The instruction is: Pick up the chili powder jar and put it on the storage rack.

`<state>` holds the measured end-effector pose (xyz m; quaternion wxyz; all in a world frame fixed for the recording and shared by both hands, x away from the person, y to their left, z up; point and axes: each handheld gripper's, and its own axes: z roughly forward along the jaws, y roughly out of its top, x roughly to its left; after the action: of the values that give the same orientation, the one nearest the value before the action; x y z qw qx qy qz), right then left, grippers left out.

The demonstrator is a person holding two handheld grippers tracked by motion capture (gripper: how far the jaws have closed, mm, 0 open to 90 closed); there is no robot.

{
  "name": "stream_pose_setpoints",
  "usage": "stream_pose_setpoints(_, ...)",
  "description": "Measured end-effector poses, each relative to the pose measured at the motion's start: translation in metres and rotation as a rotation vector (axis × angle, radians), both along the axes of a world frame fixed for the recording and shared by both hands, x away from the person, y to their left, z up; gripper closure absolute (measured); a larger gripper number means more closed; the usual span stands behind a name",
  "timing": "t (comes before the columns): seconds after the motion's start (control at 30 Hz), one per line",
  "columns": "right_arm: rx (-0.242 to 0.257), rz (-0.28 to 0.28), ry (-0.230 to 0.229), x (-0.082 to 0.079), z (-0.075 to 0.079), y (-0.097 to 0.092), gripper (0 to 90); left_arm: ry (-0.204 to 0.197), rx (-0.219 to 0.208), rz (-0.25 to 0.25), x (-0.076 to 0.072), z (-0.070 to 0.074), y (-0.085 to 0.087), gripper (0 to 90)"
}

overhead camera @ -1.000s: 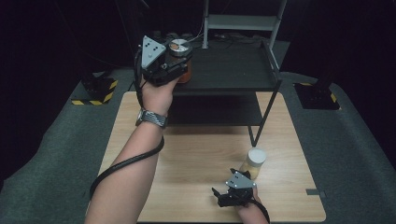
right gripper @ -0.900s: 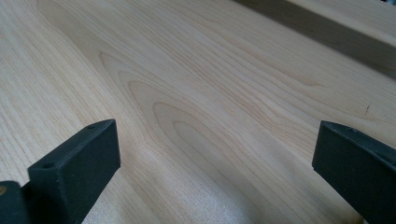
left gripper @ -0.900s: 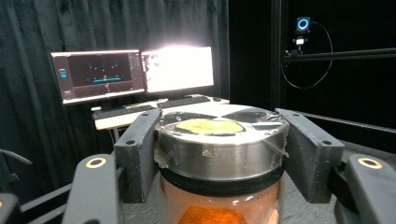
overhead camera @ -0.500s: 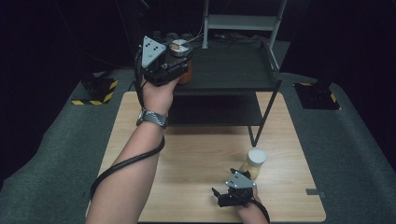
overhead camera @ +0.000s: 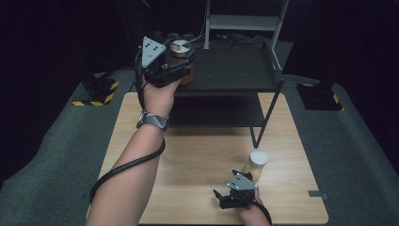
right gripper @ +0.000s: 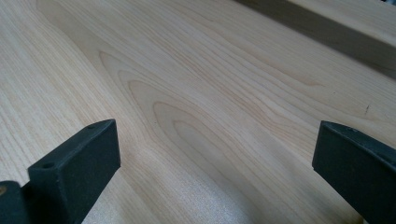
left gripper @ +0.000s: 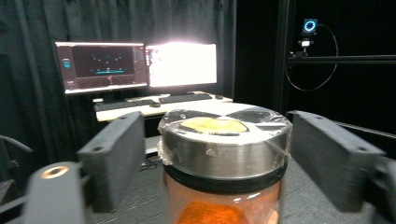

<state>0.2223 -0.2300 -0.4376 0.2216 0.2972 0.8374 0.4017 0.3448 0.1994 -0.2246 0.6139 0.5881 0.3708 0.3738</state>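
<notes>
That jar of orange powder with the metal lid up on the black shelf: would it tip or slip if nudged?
The jar looks squat and wide, so it probably stands steady. Its clear wall and plastic-wrapped metal lid look smooth, so it may slip in the left claw, whose jaws have just been opening and now stand clear of it. The powder likely gives it some weight.

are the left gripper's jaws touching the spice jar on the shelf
Apart. In the left gripper view the left gripper has just been opening; its jaws stand either side of the spice jar with a visible gap on each side.

jar (left gripper: 224, 158) base below frame edge
</notes>
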Motion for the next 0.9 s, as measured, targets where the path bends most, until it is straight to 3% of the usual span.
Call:
stream_pose_setpoints(0.13,-0.004,0.003,-0.004,0.000,0.000,0.000,0.2,0.010,0.015,0.014,-0.004,0.002,-0.001,0.9)
stream_pose_setpoints(0.33,-0.004,0.003,-0.007,-0.001,0.000,0.001,0.2,-0.003,0.012,-0.010,-0.015,-0.001,0.007,0.5)
stream_pose_setpoints(0.37,-0.005,0.003,-0.008,-0.001,0.000,0.001,0.2,0.012,0.013,-0.011,-0.020,0.000,0.009,0.5)
stream_pose_setpoints(0.7,-0.010,0.001,-0.012,-0.002,-0.001,0.002,0.2,0.016,0.016,-0.031,-0.040,-0.008,0.023,0.4)
stream_pose_setpoints(0.9,-0.014,0.001,-0.018,-0.003,-0.001,0.003,0.2,-0.001,0.030,-0.044,-0.057,-0.016,0.030,0.5)
